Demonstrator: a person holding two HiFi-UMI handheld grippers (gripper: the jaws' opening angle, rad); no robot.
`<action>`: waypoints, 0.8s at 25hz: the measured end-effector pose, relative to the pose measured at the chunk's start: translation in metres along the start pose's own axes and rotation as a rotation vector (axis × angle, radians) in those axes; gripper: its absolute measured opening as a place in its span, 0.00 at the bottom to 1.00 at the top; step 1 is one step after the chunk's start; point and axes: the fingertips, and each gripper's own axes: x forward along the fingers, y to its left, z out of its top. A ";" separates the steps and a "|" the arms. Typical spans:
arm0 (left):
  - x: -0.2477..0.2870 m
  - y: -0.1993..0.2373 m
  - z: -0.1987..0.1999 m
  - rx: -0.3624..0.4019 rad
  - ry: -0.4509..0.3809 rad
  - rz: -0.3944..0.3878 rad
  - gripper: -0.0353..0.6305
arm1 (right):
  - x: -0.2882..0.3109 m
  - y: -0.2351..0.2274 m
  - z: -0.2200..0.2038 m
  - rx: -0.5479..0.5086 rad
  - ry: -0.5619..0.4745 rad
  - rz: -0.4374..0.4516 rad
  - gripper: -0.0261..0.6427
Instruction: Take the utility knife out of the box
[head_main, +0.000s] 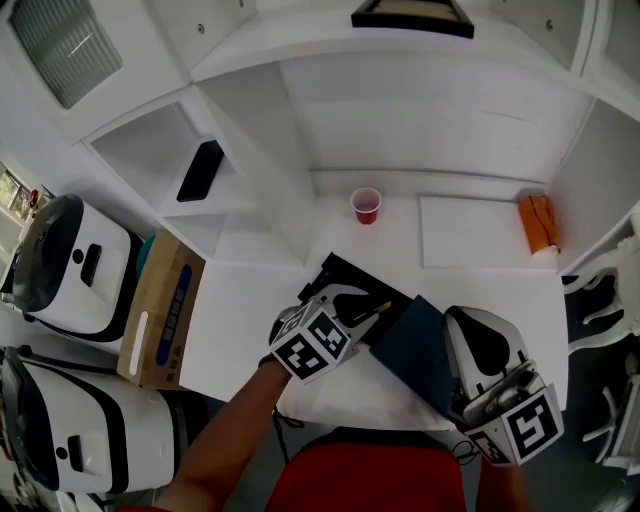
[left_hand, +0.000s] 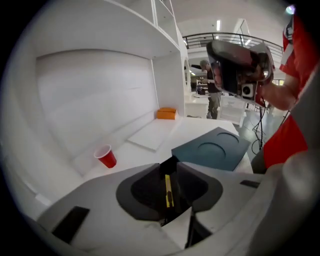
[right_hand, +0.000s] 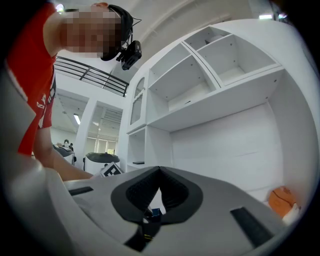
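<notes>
Table (head_main: 250, 320): white, set into a white shelf unit.

Box (head_main: 335, 272): black, open, on the table at the near middle. Its dark blue lid (head_main: 415, 350) lies flat just right of it, at the near edge.

Knife (left_hand: 168, 190): yellow, lying in the box.
- In the left gripper view it shows lengthwise in the gap between the jaws.
- I cannot tell that either pad touches it.

Left gripper (left_hand: 169, 170):
- Tilted down over the box, tips at the box opening.
- Jaws apart, a moderate gap, nothing clamped.
- Bare forearm (head_main: 230, 440) leads to it from the near left.

Right gripper (right_hand: 160, 169):
- Held up and roughly level at the near right, just beside the lid and not touching it.
- Jaws together at the tips, nothing between them.
- From the left gripper view it hangs in the air above the lid's right side, a hand behind it.

Other things on the table:
- Red cup (head_main: 366, 206), upright, far middle, well apart from the box.
- Flat white board (head_main: 470, 232), right of the cup.
- Orange object (head_main: 538, 224) at the far right, against the side wall; too small to identify.

Around the table:
- Flat black item (head_main: 200, 170) on a low shelf at the left.
- Brown carton (head_main: 160, 310) just left of the table.
- Two white-and-black machines (head_main: 70, 265) left of the carton.
- Person's red shirt (head_main: 370, 480) at the near edge.
</notes>
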 end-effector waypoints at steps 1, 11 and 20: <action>0.007 -0.001 -0.005 0.014 0.038 -0.024 0.27 | 0.001 -0.002 0.000 -0.001 -0.001 -0.005 0.03; 0.066 -0.009 -0.054 0.031 0.321 -0.209 0.29 | 0.010 -0.023 -0.006 0.001 0.014 -0.049 0.03; 0.084 -0.015 -0.085 0.020 0.461 -0.310 0.29 | 0.019 -0.045 -0.010 0.026 0.009 -0.075 0.03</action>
